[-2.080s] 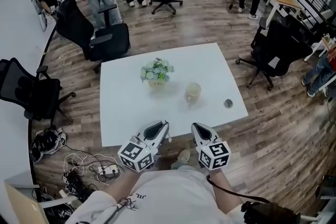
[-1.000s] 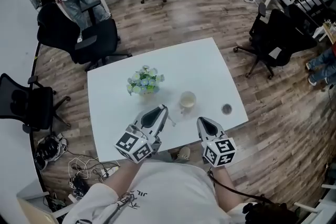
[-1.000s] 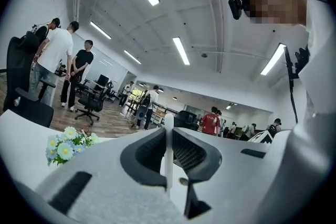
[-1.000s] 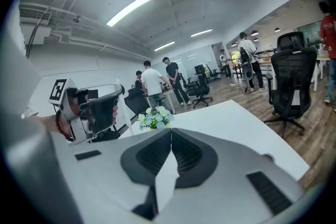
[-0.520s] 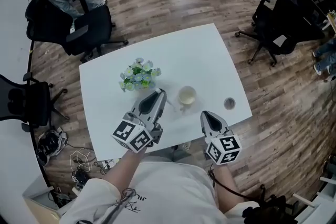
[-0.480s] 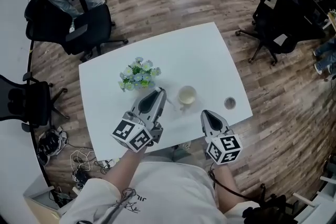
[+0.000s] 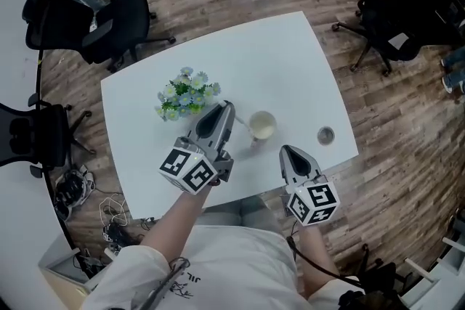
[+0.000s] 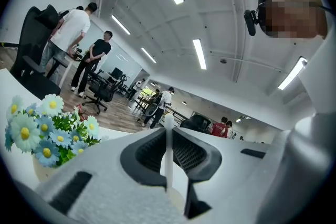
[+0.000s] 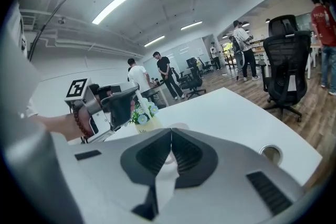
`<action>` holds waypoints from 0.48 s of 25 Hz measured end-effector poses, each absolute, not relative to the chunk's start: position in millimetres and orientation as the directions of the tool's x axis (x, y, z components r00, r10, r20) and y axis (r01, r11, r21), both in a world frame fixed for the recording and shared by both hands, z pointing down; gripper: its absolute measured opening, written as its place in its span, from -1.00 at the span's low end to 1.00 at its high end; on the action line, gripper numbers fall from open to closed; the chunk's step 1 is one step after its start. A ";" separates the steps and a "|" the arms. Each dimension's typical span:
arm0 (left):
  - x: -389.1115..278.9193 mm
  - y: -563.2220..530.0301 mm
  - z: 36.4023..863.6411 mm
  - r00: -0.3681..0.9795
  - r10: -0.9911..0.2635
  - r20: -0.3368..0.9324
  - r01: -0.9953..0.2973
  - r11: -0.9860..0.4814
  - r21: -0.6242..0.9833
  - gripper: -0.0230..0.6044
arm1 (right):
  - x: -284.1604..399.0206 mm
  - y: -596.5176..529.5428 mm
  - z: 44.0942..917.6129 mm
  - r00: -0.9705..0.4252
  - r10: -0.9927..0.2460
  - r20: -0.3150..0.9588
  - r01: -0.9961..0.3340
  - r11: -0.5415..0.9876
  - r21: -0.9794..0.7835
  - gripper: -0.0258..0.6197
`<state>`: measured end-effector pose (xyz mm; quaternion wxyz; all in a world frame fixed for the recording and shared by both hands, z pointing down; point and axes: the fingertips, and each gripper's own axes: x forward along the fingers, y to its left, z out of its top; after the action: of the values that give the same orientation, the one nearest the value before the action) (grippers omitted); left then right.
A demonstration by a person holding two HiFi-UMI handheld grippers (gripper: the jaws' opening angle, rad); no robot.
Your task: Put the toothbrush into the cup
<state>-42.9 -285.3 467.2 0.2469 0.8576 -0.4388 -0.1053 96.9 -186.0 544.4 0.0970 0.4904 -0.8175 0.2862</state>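
Note:
A white toothbrush [image 8: 168, 161] stands upright between the pads of my left gripper [image 8: 168, 135], which is shut on it. In the head view my left gripper [image 7: 224, 115] hangs over the white table [image 7: 290, 62], just left of the cream cup [image 7: 261, 125] and right of the flower pot. The cup stands upright, and nothing shows inside it. My right gripper [image 7: 290, 154] is near the table's front edge, below and right of the cup, its jaws shut on nothing. In the right gripper view the cup [image 9: 180, 126] peeks over the shut jaws [image 9: 170, 135].
A pot of blue and white flowers [image 7: 185, 94] stands left of the cup. A small round dark object [image 7: 325, 134] lies near the table's right front corner. Office chairs [image 7: 109, 18] and people stand on the wooden floor around the table.
My left gripper has carried the toothbrush forward, from near the front edge to beside the cup. The right gripper has sunk a little. The head camera now looks more steeply down.

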 end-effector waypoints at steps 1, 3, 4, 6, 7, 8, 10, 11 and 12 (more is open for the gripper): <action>-43.0 -288.6 472.3 0.588 -0.808 0.039 -0.700 -0.485 0.524 -0.78 | 97.6 -186.5 546.8 -0.499 -0.746 0.442 -0.858 0.353 -0.373 -0.86; -44.9 -294.0 482.8 0.578 -0.815 0.043 -0.698 -0.467 0.542 -0.78 | 97.6 -188.1 550.8 -0.499 -0.744 0.445 -0.858 0.352 -0.373 -0.86; -45.6 -295.8 488.0 0.575 -0.817 0.045 -0.696 -0.460 0.551 -0.78 | 97.4 -188.6 552.4 -0.499 -0.743 0.446 -0.858 0.352 -0.374 -0.86; -44.3 -298.2 497.0 0.574 -0.818 0.047 -0.693 -0.454 0.560 -0.78 | 98.0 -189.0 555.2 -0.499 -0.741 0.448 -0.858 0.350 -0.377 -0.86; -42.6 -299.3 501.1 0.575 -0.817 0.049 -0.692 -0.453 0.561 -0.78 | 99.0 -189.1 556.6 -0.499 -0.741 0.450 -0.858 0.347 -0.379 -0.86; -40.5 -300.8 504.8 0.575 -0.817 0.051 -0.692 -0.452 0.563 -0.78 | 100.1 -189.2 558.2 -0.497 -0.741 0.451 -0.858 0.344 -0.380 -0.86; -36.3 -303.7 510.9 0.574 -0.817 0.052 -0.690 -0.449 0.568 -0.78 | 102.0 -189.4 561.8 -0.495 -0.740 0.456 -0.860 0.340 -0.381 -0.86; -34.1 -304.5 513.2 0.576 -0.816 0.052 -0.689 -0.451 0.567 -0.78 | 102.3 -189.1 563.5 -0.494 -0.739 0.458 -0.860 0.339 -0.381 -0.86; -31.6 -304.6 515.3 0.580 -0.813 0.050 -0.689 -0.458 0.562 -0.78 | 102.3 -188.5 565.2 -0.494 -0.737 0.461 -0.860 0.338 -0.383 -0.86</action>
<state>-31.6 -304.6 515.3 0.2724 0.8462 -0.4437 -0.1135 102.3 -188.5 565.2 0.1031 0.4922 -0.8113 0.2983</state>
